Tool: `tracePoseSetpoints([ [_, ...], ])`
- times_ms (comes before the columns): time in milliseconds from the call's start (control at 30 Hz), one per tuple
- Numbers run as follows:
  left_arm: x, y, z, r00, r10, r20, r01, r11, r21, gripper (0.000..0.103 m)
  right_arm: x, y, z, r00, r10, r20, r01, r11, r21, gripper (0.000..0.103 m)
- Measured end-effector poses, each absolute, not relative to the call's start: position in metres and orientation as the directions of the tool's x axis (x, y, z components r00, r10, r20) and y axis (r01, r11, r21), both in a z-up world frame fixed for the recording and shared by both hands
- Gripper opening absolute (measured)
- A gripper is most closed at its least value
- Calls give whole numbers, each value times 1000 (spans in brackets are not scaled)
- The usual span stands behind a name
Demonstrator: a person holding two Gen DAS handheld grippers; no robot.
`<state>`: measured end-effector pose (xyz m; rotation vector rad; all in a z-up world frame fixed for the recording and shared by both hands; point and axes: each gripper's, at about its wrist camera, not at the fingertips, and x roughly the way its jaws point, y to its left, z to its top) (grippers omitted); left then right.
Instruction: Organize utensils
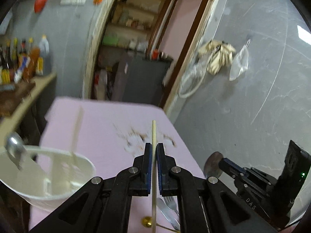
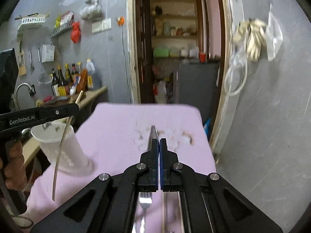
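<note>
While clamped, chopstick [image 1: 153,155] tip-up.

The tablecloth [image 2: 116,136] is plain pale pink, with a scatter of white and brown print at its far middle. On its left edge the utensil holder [image 2: 64,151] is white; the chopstick [image 1: 153,155] above the cloth is pale wood, the spoon [image 2: 152,136] shiny silver – both grippers black with blue pads [image 1: 148,167]

Grey walls [image 2: 272,116], open doorway [image 2: 175,44] showing pantry shelves [image 2: 173,36], sauce bottles [image 2: 68,77] lined up along the counter's [image 2: 93,94] back edge.
</note>
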<state>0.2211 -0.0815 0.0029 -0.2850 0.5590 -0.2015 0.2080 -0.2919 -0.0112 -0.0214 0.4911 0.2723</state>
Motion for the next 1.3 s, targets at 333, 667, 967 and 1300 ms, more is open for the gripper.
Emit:
tracePoseSetpoints([
  [333, 199, -2, 67, 935, -171, -312, 59, 939, -338, 5, 206, -211, 60, 927, 261, -268, -272, 962, -4, 1],
  [667, 193, 91, 74, 972, 36, -231, -120, 924, -363, 5, 219, -114, 70, 942, 276, -192, -294, 953, -69, 1],
  [967, 207, 134, 44, 967, 94, -238, -182, 906, -383, 5, 221, -88, 33, 931, 250, -264, -286, 952, -108, 1],
  [1300, 207, 122, 14, 959, 95, -266, -177, 936, -304, 5, 218, -83, 9, 916, 251, -313, -302, 945, -127, 1],
])
